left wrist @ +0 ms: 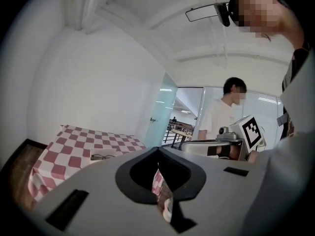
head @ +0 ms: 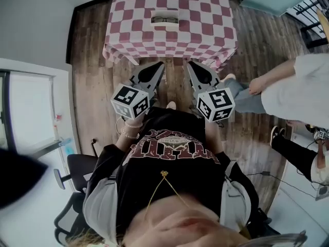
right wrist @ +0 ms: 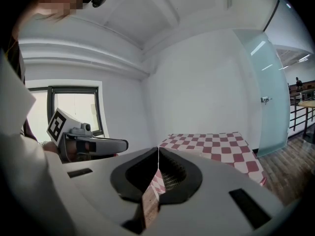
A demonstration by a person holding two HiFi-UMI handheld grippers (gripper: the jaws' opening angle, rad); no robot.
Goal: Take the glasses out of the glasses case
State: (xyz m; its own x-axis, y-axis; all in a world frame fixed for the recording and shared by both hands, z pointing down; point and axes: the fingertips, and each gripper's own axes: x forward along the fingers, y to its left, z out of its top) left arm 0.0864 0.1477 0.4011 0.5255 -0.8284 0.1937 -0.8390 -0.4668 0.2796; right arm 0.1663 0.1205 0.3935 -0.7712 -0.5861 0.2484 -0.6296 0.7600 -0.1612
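Head view: checkered table (head: 205,30), wood floor (head: 92,45); left gripper (head: 159,66), right gripper (head: 190,66) jaws pressed together.

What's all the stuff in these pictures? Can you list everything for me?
table: one, red-and-white checked cloth, ahead of the person
glasses case: one, white, near the middle of the table
glasses: one pair, dark frame, lying in the case
floor: brown wooden boards, under the table
chair: one, black, lower left, beside the person
window: one, dark frame, on the left wall
other person: one, white top and blue jeans, at the right
left claw: one, grey with a black-and-white marker cube, shut and empty, short of the table
right claw: one, same colours, shut and empty, beside the left one
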